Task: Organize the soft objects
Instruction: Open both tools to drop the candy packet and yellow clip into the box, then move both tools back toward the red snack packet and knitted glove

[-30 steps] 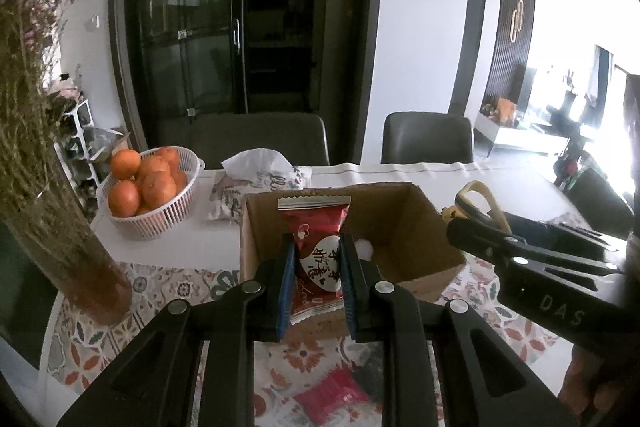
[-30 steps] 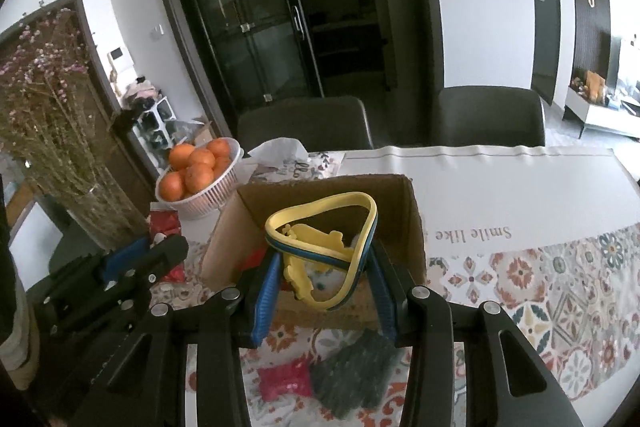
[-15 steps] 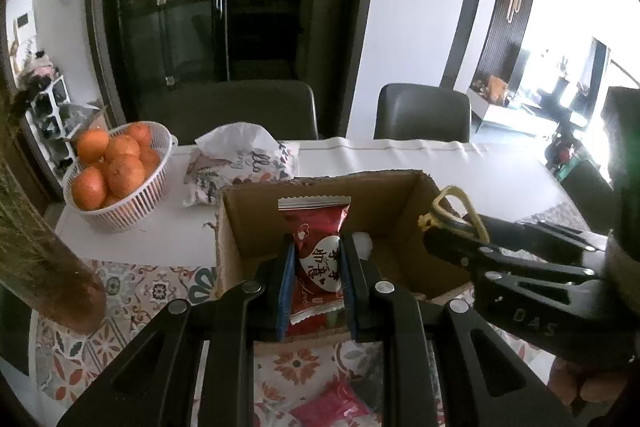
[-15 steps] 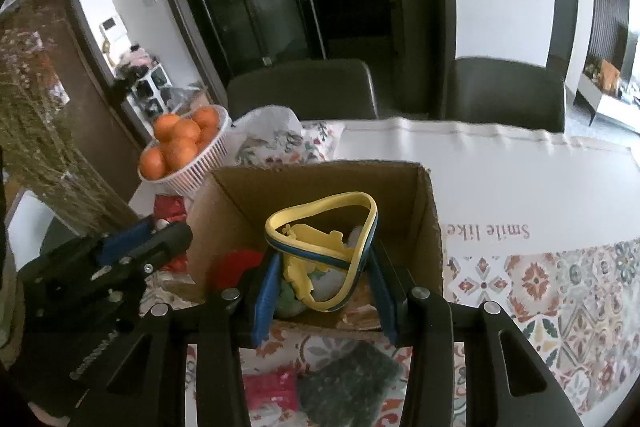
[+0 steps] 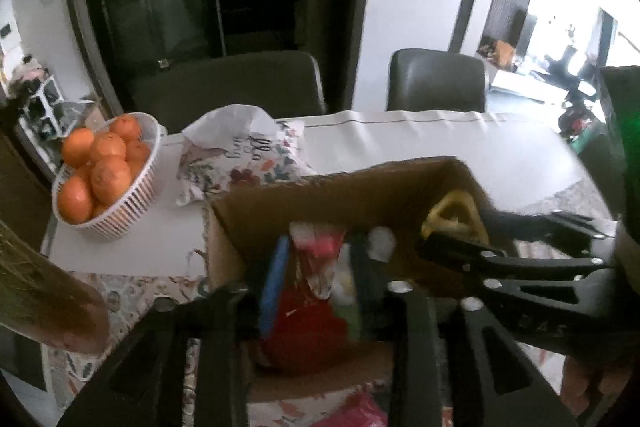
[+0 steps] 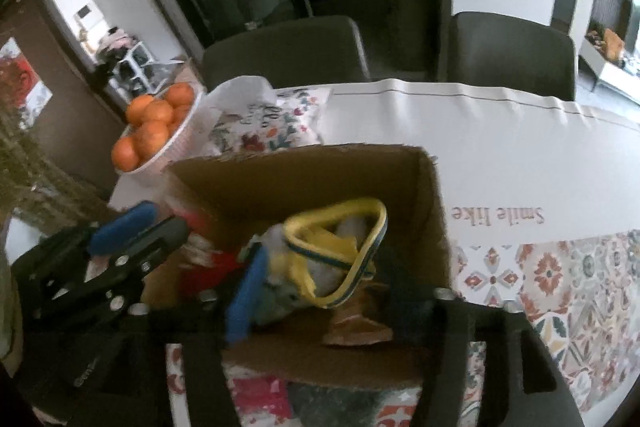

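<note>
Left wrist view: left gripper (image 5: pixel 320 275) reaching into an open cardboard box (image 5: pixel 320 195), jaws spread apart, a blurred red-and-white snack packet (image 5: pixel 316 259) between them; whether the fingers touch the packet, not discernible (motion blur). Red soft item (image 5: pixel 308 331) and a white fluffy item (image 5: pixel 382 243) lower in the box. Right gripper (image 5: pixel 452 239) entering from the right over the box's right side, closed around a yellow strap loop (image 5: pixel 454 217). Pink-red packet (image 5: pixel 360 413) on the patterned tablecloth (image 5: pixel 132 291) in front of the box.

Right wrist view: right gripper (image 6: pixel 316 275) inside the same cardboard box (image 6: pixel 304 179), jaws pressing on the yellow-and-blue strap loop (image 6: pixel 340 251) with a grey fluffy item (image 6: pixel 280 283) behind it. Left gripper (image 6: pixel 160 223) at the box's left wall, blue pad showing. Brown item (image 6: pixel 356 323) on the box floor.

Background (both views): white basket (image 5: pixel 116 215) of oranges (image 5: pixel 108 171) left of the box, floral tissue pack (image 5: pixel 248 163) just behind it, two dark chairs (image 5: pixel 436 81) at the far table edge.
</note>
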Motion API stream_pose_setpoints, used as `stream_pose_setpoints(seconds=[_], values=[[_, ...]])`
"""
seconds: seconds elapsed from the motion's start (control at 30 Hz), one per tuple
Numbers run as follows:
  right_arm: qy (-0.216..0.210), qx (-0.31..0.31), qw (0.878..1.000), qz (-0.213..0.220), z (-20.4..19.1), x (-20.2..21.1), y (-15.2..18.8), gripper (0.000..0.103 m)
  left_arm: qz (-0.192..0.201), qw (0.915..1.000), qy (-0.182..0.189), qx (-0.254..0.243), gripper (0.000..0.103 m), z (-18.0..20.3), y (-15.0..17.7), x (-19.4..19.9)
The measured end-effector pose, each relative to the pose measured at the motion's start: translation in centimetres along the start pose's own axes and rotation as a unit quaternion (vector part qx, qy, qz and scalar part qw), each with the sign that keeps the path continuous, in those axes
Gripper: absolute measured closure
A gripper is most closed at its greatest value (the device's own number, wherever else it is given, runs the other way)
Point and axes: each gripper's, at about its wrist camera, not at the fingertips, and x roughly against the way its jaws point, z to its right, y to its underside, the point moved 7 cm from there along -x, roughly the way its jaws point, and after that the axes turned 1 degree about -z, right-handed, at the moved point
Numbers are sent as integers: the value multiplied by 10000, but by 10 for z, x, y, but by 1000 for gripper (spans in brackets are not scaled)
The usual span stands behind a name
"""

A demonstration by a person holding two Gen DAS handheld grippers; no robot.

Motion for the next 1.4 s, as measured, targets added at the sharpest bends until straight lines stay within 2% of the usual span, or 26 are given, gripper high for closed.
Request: stream_pose_setpoints(seconds=[0.1,0.3,0.47,0.83,1.4], values=[[224,28,9997,113,2,2,-2,38,52,9999,-143,53,63,-6,2,2],[327,67,9994,97,3,6,6,38,86,9993,-349,115,63,-10,13,10],[301,78,9994,166,-3,17,16,38,119,9994,-266,178,63,-10,22,24],[240,5,9991,360,-13,51,48,38,340,9994,-89,-18,63,2,40,63],[190,-351,9989,258,-13,70,98,38,161,9984,95,-534,63,21,79,90]])
